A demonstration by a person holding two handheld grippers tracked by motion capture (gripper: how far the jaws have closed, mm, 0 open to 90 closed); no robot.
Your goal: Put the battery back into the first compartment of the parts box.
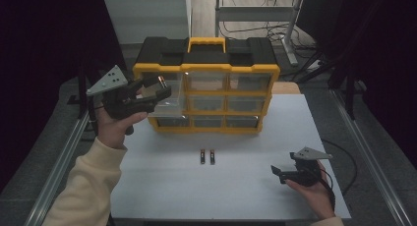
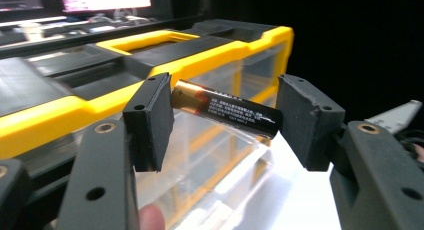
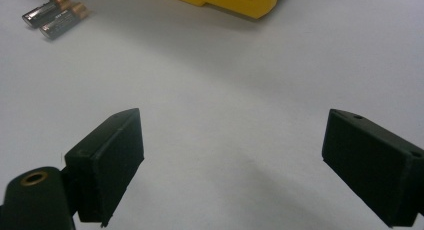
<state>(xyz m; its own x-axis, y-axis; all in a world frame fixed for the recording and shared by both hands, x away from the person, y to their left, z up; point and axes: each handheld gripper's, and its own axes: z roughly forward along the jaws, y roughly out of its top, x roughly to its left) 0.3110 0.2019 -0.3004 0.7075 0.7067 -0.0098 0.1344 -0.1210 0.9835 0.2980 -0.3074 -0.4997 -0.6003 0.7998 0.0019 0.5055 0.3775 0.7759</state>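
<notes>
A yellow and black organizer box (image 1: 206,86) with clear drawers stands at the back of the white table (image 1: 231,186). One clear drawer (image 1: 169,105) at its left side is pulled out. My left gripper (image 1: 158,86) hovers over that drawer, shut lengthwise on a black and copper battery (image 2: 225,109), which spans the gap between the two pads. Two more batteries (image 1: 207,156) lie side by side on the table in front of the box; they also appear at the top left of the right gripper view as batteries (image 3: 55,16). My right gripper (image 3: 240,165) rests low over the table at the front right, open and empty.
The organizer's yellow handle (image 1: 206,42) tops the box. Metal rails (image 1: 373,162) run along both table sides. A desk frame and cables (image 1: 275,24) lie beyond the table. Bare white surface spreads between the batteries and my right gripper (image 1: 282,173).
</notes>
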